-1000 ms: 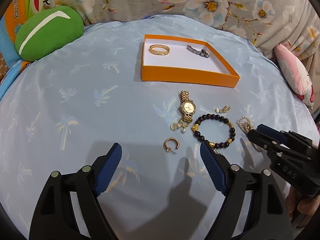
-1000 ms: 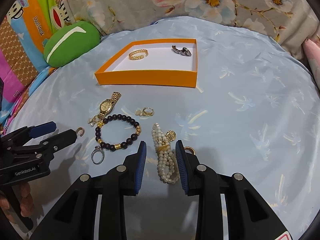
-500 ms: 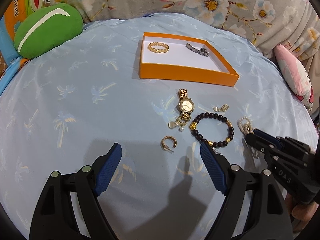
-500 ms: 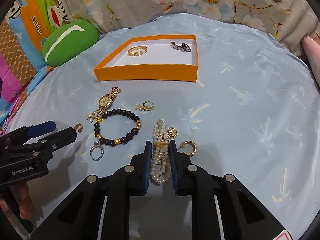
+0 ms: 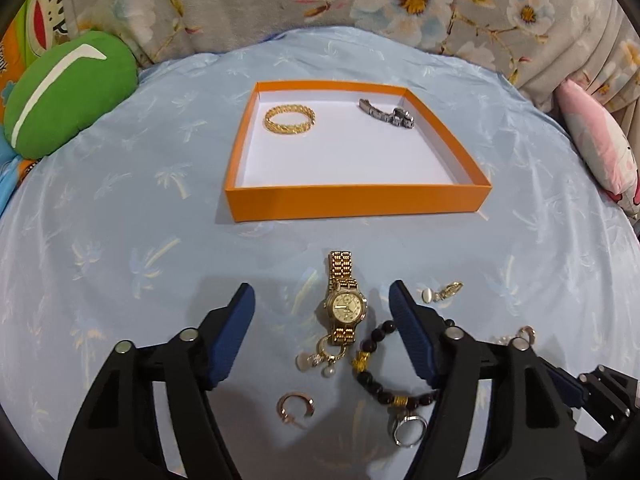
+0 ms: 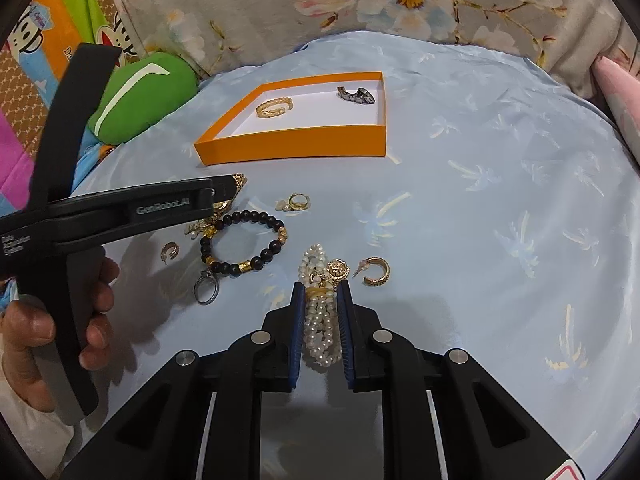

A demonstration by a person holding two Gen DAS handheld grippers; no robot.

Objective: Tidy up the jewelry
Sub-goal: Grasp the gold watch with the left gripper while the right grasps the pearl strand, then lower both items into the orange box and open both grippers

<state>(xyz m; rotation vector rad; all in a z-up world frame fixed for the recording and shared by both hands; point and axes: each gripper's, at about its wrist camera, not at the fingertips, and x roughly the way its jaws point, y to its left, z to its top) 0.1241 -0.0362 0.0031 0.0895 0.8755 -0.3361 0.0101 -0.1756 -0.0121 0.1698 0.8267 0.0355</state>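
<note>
Pick-up step, both hands at work. My right gripper [image 6: 319, 322] has its pads pressed against the sides of the pearl bracelet [image 6: 320, 312], which lies on the blue cloth [image 6: 480, 220] just beside a gold hoop earring [image 6: 376, 271]. The bracelet's long axis runs straight away from me, in line with the fingers, its gold charm end pointing toward the orange tray [image 6: 296, 148]. My left gripper [image 5: 322, 322] is closing, half open, around the gold watch [image 5: 344, 304] without touching it; the watch strap also points at the tray. Next, I judge, comes a lift of the pearls and a carry into the tray, where a gold bangle [image 5: 289, 119] and a silver piece already lie.
</note>
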